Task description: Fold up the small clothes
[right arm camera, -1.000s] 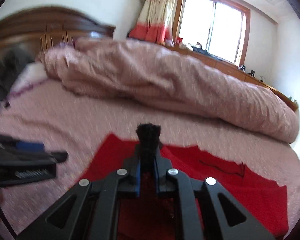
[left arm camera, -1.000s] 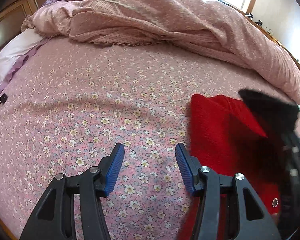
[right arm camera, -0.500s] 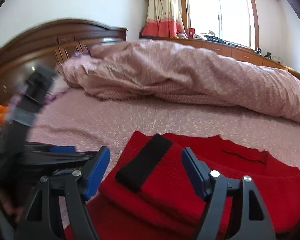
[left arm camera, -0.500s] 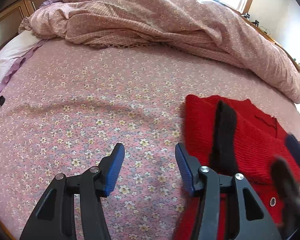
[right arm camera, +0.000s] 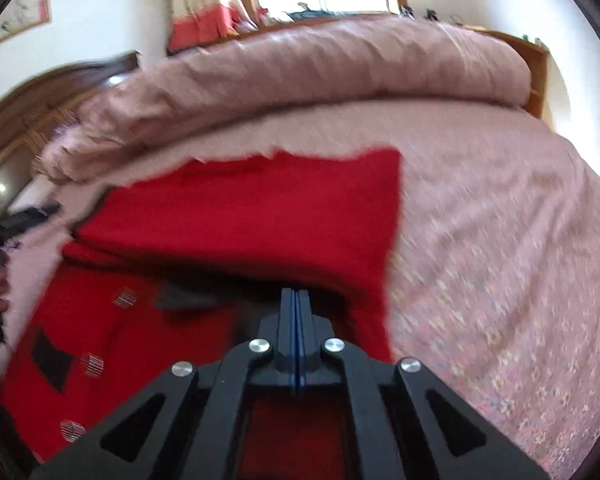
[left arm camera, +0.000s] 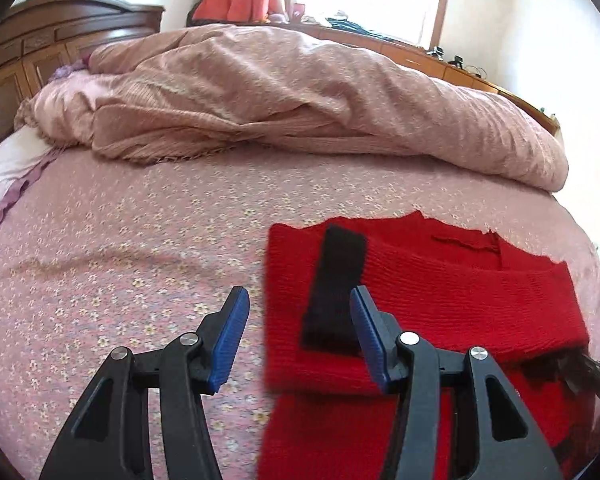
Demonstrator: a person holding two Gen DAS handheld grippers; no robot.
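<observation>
The left gripper (left arm camera: pixel 296 320) hangs spread wide above the floral bed sheet (left arm camera: pixel 120 240), the red sweater (left arm camera: pixel 440 300) ahead and to its right. The right gripper (right arm camera: pixel 296 300) has its fingers pressed together, blurred sweater beneath; whether it pinches cloth, I cannot tell

The left gripper (left arm camera: pixel 296 336) fills the view from 6 o'clock, its two blue-padded fingers (left arm camera: pixel 230 340) spread wide apart and holding nothing. The right-hand finger overlaps a red sweater (left arm camera: pixel 460 300) that lies on the flowered pink bed sheet (left arm camera: pixel 120 260) from the centre toward 4 o'clock. A black cuff (left arm camera: pixel 336 288) lies across the sweater's folded sleeve, just beside that finger. A rumpled pink duvet (left arm camera: pixel 300 100) is heaped across the bed toward 12 o'clock, with a dark wooden headboard (left arm camera: pixel 40 48) at 10 o'clock.
</observation>
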